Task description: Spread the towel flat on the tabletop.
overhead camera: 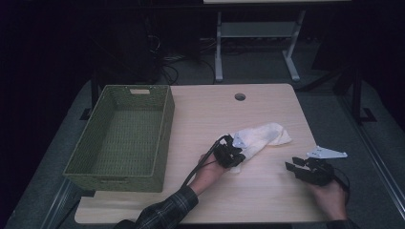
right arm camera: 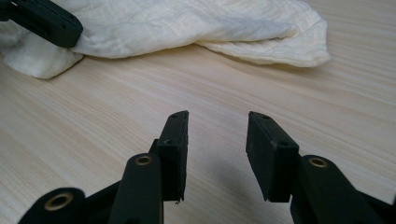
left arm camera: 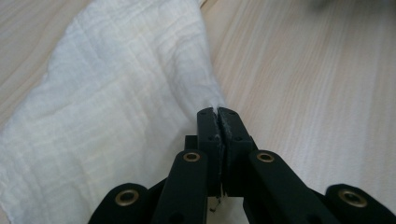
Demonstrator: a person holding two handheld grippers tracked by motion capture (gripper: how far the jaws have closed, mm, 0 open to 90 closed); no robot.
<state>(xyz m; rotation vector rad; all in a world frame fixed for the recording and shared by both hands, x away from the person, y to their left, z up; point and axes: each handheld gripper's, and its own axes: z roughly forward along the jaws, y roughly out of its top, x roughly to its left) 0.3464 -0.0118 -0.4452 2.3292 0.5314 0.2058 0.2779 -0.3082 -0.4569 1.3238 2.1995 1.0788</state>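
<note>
Your left gripper (overhead camera: 235, 157) is clamped on the white cloth's (overhead camera: 260, 136) near corner, mid-table. Right gripper (overhead camera: 297, 165), jaws apart and empty, sits at the cloth's 5 o'clock. Lift slowly, keep the pinch, then carry toward the green basket (overhead camera: 165, 138) at 9 o'clock.

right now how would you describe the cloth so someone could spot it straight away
On the wooden table, look right of the green basket, just right of centre. The cloth lies crumpled there, its near end pinched in the left tongs. It is the only soft, cream-white thing on the table.
</note>
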